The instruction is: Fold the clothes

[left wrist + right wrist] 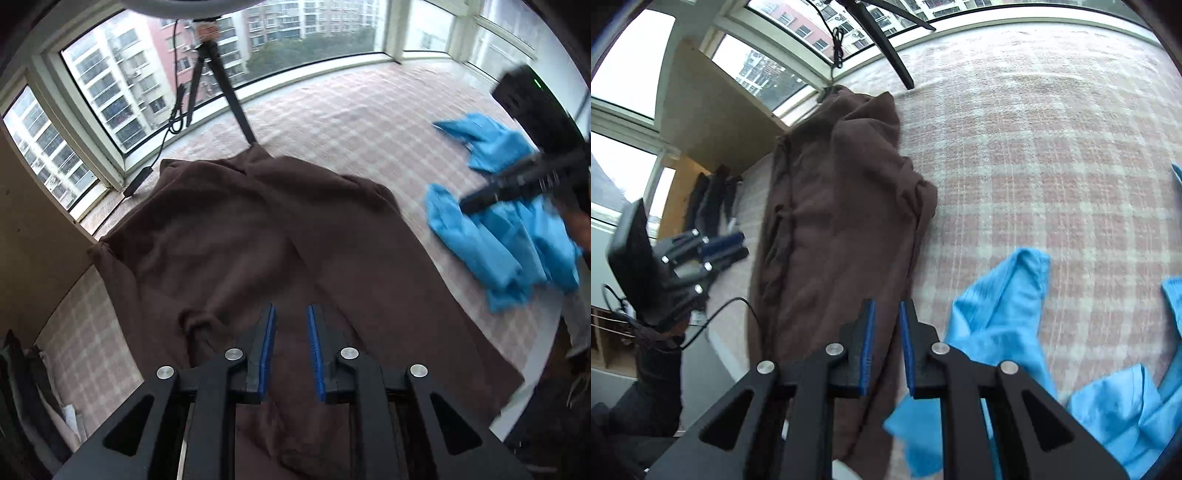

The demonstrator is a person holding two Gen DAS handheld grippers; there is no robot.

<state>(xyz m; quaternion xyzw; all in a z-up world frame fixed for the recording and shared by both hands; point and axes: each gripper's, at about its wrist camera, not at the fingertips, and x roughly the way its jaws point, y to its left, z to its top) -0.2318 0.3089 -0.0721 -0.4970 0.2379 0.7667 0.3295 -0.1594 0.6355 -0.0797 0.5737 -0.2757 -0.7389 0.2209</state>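
Observation:
A brown garment (258, 236) lies spread and creased on the pink checked cover (369, 122). A crumpled blue garment (509, 240) sits to its right. My left gripper (291, 314) hovers over the near part of the brown garment, open, with nothing between its blue pads. In the right wrist view the brown garment (842, 221) runs lengthwise and the blue garment (1001, 321) lies near right. My right gripper (886, 306) is open above the brown garment's right edge, beside the blue one. The right gripper (517, 181) looks blurred in the left wrist view. The left gripper (701, 251) appears far left.
A black tripod (229, 92) stands at the far edge by the windows, its cable (159, 155) trailing down to the cover. A wooden board (713, 122) leans at the left. Dark clothes (709, 199) lie beside it. Bare checked cover (1052, 147) stretches to the far right.

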